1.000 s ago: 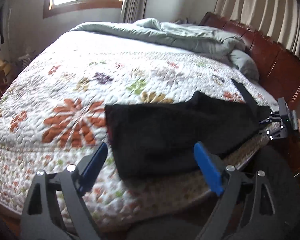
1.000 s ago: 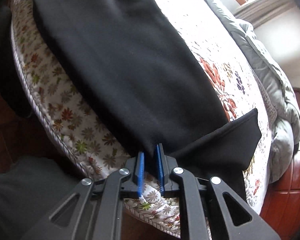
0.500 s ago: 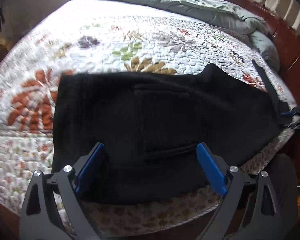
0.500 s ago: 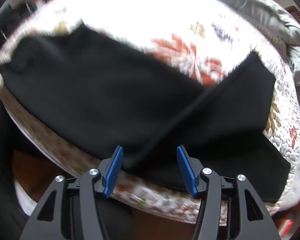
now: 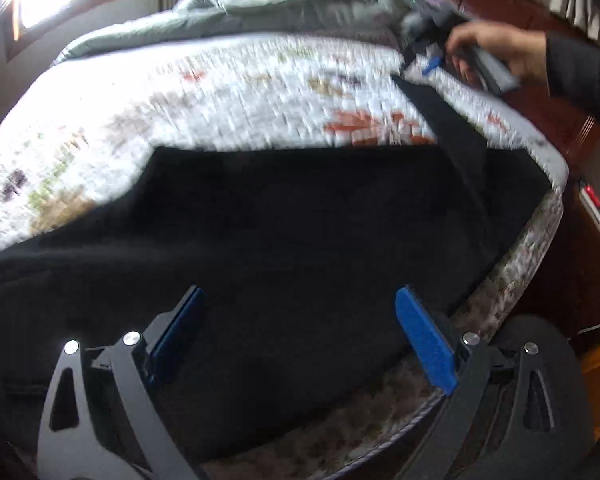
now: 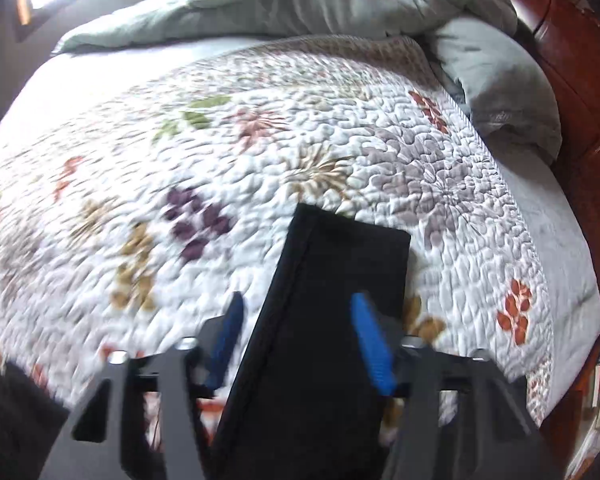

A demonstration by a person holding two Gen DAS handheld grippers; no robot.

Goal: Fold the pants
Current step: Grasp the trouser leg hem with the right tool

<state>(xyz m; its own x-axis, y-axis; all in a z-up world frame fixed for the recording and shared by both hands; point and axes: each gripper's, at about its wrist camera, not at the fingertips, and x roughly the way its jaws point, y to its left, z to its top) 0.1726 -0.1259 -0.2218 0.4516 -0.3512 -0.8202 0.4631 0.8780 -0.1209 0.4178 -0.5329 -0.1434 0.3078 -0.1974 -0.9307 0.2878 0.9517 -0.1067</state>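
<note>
The black pants (image 5: 300, 240) lie spread across the near edge of the bed (image 5: 240, 92), on its floral quilt (image 6: 260, 140) — flat, probably so the cloth can be doubled over cleanly. The left gripper (image 5: 300, 344) hovers just above the wide dark body, jaws wide apart and holding nothing. The right gripper (image 6: 300, 340) is also spread wide, with one narrow leg end (image 6: 340, 272) running out between its fingers — whether it touches the cloth I cannot tell.
</note>
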